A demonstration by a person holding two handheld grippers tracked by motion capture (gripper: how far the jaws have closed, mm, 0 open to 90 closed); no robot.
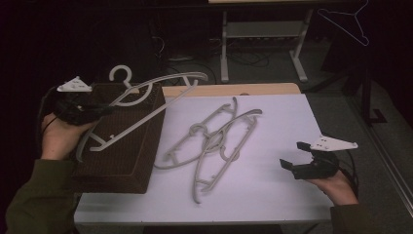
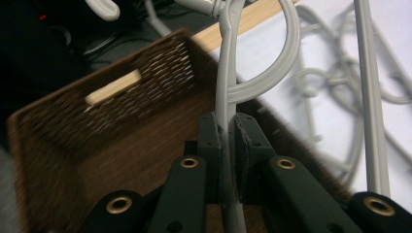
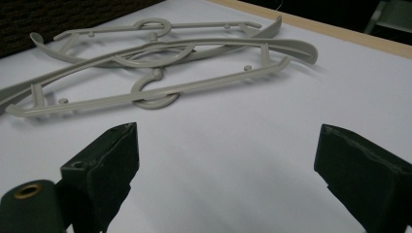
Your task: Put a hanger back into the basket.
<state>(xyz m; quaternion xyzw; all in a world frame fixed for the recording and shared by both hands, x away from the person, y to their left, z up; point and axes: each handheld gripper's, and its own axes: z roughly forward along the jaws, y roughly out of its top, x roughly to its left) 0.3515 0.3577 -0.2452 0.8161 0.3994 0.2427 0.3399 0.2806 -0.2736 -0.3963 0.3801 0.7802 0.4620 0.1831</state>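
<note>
The left gripper (image 2: 227, 145) pinched a light, stiff, slick plastic hanger (image 1: 146, 100) by one arm over the basket (image 1: 126, 156), a sound hold, while the right gripper (image 1: 298, 155) gaped empty.

Dim room w/ dark edges; the white table (image 1: 272, 185) is the brightest area. Left gripper view: basket (image 2: 97, 126) beyond the jaws is blurred, bg soft. Right gripper view: soft shadows under hangers (image 3: 160, 63), near jaws out of focus.
</note>
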